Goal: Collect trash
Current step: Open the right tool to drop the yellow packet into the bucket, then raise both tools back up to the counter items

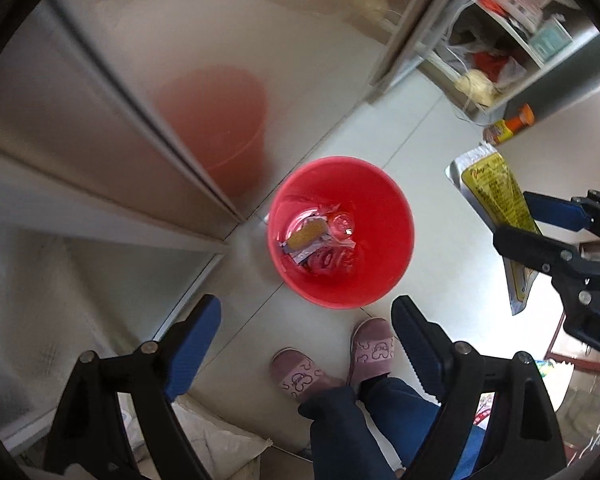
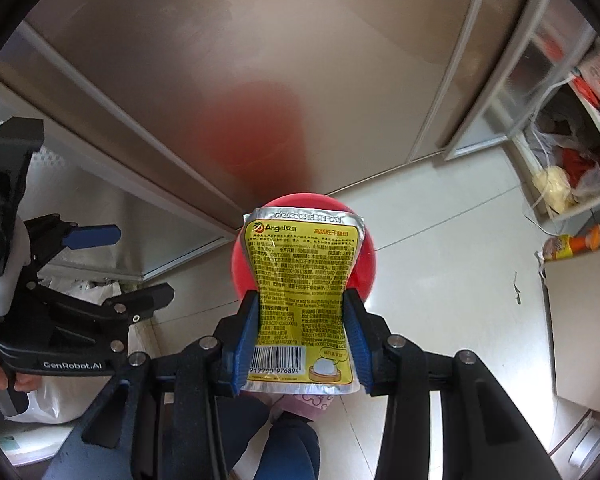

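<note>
Bin (image 1: 340,184): we see a red bin standing on the pale tiled floor (image 1: 440,184), just beside the steel cabinet front (image 1: 100,92), which carries its red reflection. In the right wrist view only its rim (image 2: 364,256) shows around the packet.
Bin contents: we make out several wrappers (image 1: 320,240) lying at the bottom, one with a yellow patch; we cannot read them.
Packet (image 2: 302,280): a yellow and silver sachet with a barcode near its lower edge. It hangs above the floor, to the right of the bin in the left wrist view (image 1: 496,196).
Right gripper (image 2: 302,340): our blue pads (image 2: 248,332) press on both side edges of the packet, pinching it in at the waist. It points steeply down.
Left gripper (image 1: 306,344): jaws spread wide, nothing between them. It points straight down, with the bin's near rim just ahead of the fingertips.
Person: we see two pink slippers (image 1: 340,364) and blue trouser legs (image 1: 380,420) next to the bin.
Shelf (image 1: 512,48): an open shelf at upper right holds bags and boxes; an orange-capped bottle (image 1: 508,124) lies below it.
</note>
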The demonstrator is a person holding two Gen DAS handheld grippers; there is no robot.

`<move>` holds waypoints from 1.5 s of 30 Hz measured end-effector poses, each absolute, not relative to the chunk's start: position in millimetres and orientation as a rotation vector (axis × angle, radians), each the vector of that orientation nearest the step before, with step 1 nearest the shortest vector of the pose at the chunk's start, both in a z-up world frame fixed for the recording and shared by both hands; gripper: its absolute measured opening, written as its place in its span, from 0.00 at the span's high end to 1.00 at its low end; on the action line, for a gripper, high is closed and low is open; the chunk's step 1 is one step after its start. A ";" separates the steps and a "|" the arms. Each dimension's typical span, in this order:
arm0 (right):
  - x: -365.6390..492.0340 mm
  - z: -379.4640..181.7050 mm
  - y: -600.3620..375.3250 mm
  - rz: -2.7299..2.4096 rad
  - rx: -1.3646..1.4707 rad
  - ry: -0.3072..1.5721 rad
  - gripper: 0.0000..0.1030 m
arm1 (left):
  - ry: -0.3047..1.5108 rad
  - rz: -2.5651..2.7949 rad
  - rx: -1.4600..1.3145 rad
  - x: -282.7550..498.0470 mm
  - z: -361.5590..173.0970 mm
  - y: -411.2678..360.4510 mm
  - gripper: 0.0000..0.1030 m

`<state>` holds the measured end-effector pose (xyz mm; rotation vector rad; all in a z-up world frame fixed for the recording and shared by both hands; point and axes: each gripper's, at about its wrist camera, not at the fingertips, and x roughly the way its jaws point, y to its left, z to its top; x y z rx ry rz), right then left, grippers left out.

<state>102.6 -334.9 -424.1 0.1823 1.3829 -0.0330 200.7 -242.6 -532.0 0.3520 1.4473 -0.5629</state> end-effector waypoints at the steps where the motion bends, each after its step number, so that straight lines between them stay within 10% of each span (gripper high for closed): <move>1: 103.6 -424.6 -333.4 -0.028 0.168 1.385 0.61 | 1.451 -0.553 0.346 201.3 -533.9 -239.7 0.16; 16: 111.4 -436.1 -317.9 0.021 0.137 1.415 0.56 | 1.462 -0.487 0.345 199.8 -530.3 -218.9 0.16; 20: 111.1 -434.6 -314.9 0.028 0.140 1.410 0.26 | 1.469 -0.503 0.336 199.0 -526.5 -215.3 0.16; 25: 105.6 -420.3 -309.7 0.036 0.136 1.403 0.20 | 1.452 -0.490 0.335 191.2 -506.9 -212.7 0.16; 45: 84.9 -209.2 -290.9 0.030 0.030 1.259 0.00 | 1.252 -0.435 0.250 156.6 -277.1 -189.1 0.16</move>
